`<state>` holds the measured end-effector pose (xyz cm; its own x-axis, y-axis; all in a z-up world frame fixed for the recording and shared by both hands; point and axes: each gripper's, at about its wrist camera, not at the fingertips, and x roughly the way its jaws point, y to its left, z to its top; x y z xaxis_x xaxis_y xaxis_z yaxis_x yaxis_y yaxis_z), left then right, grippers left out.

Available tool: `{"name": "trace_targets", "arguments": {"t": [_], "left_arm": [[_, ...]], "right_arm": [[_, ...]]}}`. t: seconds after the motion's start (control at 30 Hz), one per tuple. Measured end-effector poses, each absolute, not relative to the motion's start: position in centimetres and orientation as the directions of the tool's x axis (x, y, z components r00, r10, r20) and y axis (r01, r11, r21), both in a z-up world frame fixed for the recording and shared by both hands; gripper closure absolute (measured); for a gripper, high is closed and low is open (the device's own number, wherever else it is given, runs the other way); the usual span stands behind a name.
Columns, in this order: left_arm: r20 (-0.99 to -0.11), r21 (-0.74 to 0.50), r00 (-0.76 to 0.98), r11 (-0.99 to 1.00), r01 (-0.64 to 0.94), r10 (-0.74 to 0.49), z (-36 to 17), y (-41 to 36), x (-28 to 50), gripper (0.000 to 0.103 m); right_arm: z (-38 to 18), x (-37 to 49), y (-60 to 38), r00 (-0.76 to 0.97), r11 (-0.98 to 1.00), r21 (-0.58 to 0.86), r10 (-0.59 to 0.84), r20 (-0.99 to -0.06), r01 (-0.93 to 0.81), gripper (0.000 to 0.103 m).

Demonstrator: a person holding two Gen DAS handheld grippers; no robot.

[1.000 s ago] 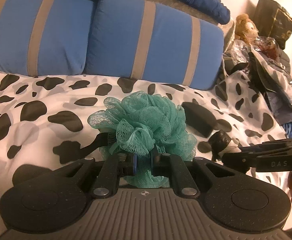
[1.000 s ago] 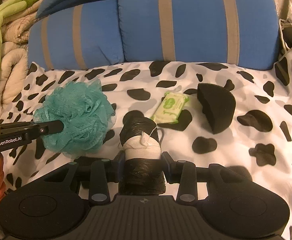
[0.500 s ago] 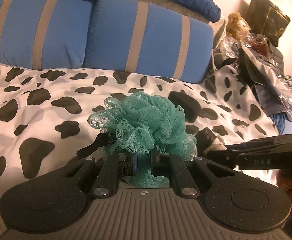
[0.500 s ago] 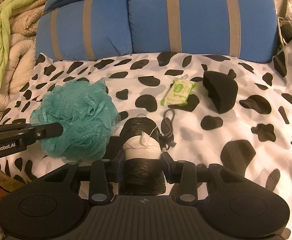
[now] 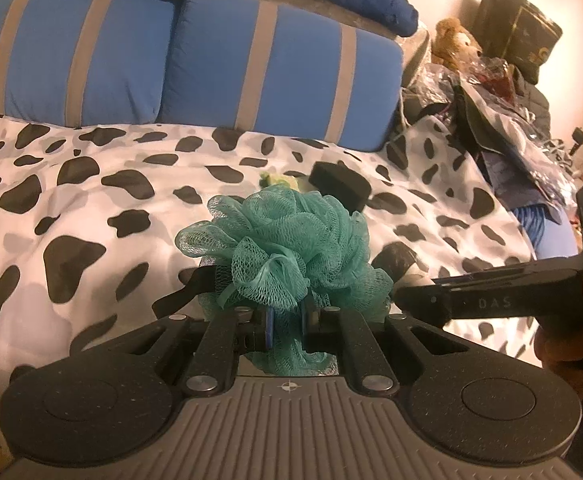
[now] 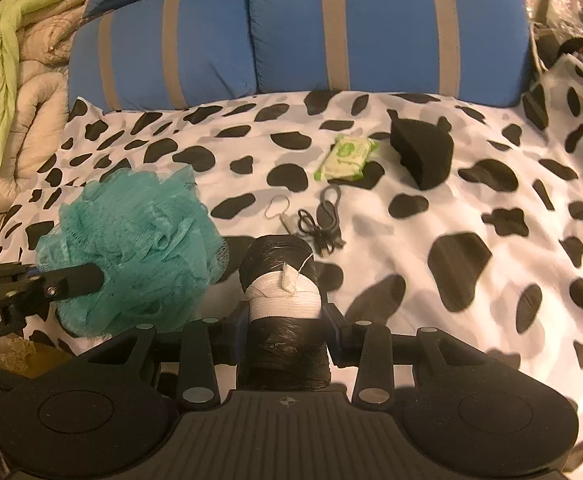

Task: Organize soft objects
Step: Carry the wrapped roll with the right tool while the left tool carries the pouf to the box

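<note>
Jaws of the left gripper [image 5: 287, 320] pinch only loose netting of the teal mesh bath pouf [image 5: 291, 248], centre frame, so it could tear free. Those of the right gripper [image 6: 285, 320] clamp a black plastic-wrapped roll with white band [image 6: 281, 280], lower centre, which may slide out onto the cow-print bed cover [image 6: 471, 280].

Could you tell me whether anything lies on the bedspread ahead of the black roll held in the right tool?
Yes. Just beyond the black plastic roll with a white band lie a coiled black cable, then a green wipes packet and a black foam wedge.
</note>
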<state>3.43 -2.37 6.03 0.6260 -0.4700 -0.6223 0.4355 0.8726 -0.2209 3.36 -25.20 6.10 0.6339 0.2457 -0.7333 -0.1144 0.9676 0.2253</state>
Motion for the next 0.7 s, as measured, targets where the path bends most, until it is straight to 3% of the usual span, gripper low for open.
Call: {"name": "trace_targets", "arguments": {"t": [0.7], "left_arm": [[-0.703, -0.223, 0.532, 0.857, 0.465, -0.472, 5.4, -2.4, -2.7, 0.091]], "right_arm": [[5.5, -2.3, -25.1, 0.590, 0.967, 0.243, 0.238, -0.771, -0.073, 0.061]]}}
